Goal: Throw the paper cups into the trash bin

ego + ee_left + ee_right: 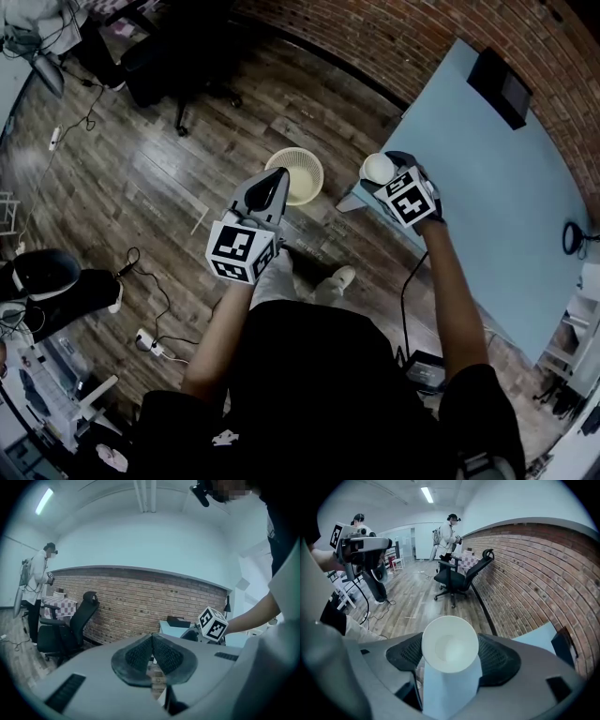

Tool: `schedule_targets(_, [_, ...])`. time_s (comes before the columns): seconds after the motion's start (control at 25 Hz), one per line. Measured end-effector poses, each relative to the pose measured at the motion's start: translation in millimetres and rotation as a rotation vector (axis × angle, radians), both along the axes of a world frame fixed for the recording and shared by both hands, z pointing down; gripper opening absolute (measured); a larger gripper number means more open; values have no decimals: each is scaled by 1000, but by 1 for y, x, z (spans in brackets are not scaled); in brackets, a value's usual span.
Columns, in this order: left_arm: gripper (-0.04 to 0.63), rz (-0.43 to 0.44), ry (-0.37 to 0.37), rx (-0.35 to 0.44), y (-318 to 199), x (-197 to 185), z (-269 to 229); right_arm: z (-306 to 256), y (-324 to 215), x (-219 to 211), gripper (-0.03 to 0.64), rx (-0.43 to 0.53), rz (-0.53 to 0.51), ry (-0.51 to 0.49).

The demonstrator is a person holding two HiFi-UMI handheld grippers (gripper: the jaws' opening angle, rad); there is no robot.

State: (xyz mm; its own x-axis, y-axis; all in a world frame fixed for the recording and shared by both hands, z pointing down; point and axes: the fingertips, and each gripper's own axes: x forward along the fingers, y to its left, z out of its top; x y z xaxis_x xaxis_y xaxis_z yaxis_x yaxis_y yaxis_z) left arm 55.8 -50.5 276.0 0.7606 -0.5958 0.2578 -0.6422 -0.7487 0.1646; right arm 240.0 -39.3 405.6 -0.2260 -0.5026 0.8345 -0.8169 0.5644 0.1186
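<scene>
**1. My left gripper** (277, 176) (152, 649). The jaws are closed pad against pad with nothing between them. Its own view settles this. The head view gives only the dark tips, which lie across the left rim of the bin.

**2. My right gripper** (382, 167) (450, 660). The jaws are parted to the width of a white paper cup (378, 169) (450, 646) and press on its two sides. Its own view looks straight into the open mouth at a bare white inside. The head view shows just a pale round top.

**3. Cream round mesh trash bin** (307, 178). It stands on the wooden plank floor (141, 169) and appears in the head view alone. There the cup is to the right of the bin, apart from its rim, by the near corner of the pale blue table (487, 178).

**4. Black box** (501, 86). It sits at the table's far edge, next to the red brick wall (394, 37) (154, 597) (534, 573).

**5. Black office chair** (70, 630) (461, 573). It stands near the wall and is plain in both gripper views.

**6. People.** One person (40, 583) stands at the far left of the left gripper view. Another person (450, 531) stands beyond the chair in the right gripper view.

**7. Cross-sightings.** The left gripper view catches the right marker cube (213, 624). The right gripper view catches the left marker cube (340, 534) at upper left.
</scene>
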Motion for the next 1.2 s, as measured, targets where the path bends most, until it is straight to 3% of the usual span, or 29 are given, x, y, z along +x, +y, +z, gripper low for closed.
schedule_targets(0.64, [9,-70,12,-43,-89,-92,13,16,-89,-104,360,-49,-82,-15])
schedule_targets(1.2, [9,10,12,-99,-146,-136,43,40,-136,-169,360,-91,-14,-42])
